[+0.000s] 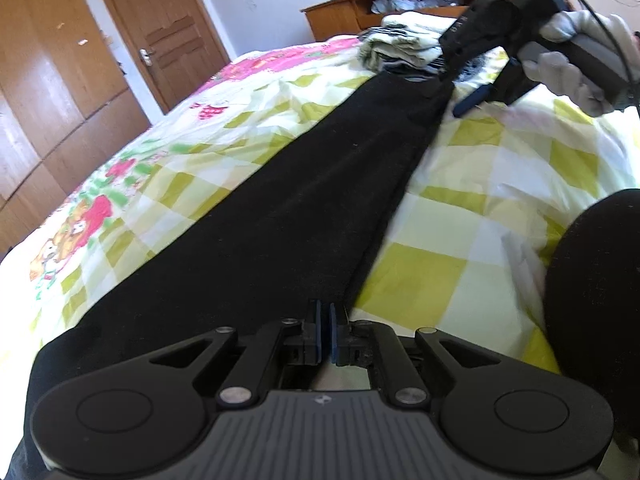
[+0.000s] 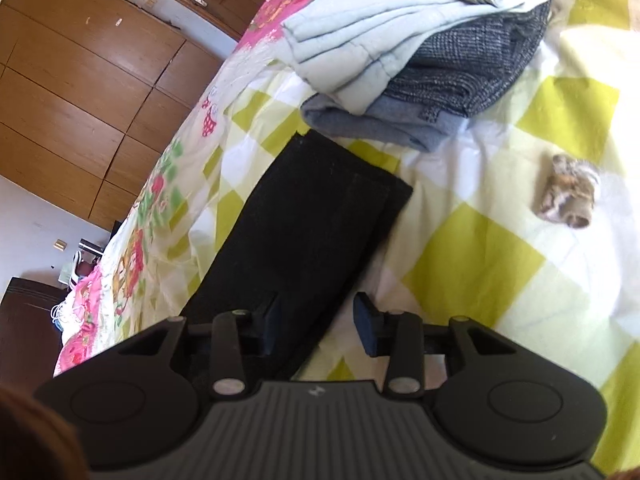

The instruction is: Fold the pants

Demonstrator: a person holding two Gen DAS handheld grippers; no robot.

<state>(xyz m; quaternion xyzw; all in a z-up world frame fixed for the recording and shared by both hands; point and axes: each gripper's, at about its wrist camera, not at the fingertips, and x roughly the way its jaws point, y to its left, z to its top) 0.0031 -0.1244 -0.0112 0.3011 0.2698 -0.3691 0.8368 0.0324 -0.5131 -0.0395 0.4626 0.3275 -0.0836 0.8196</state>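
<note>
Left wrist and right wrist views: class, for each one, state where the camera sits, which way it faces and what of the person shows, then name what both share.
Left wrist: on the left gripper, jaws together at one end of the black pants, looking along them to the right gripper in a gloved hand.
Right wrist: on the right gripper, open above the pants' far end, facing the folded stack; no hand visible.
Shared: pants, stack, checked bedspread.

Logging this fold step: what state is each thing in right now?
black pants: laid out flat and long on the bed
left gripper: shut at the pants' edge
right gripper: open over the leg end
stack of clothes: folded, piled
door: closed
</note>
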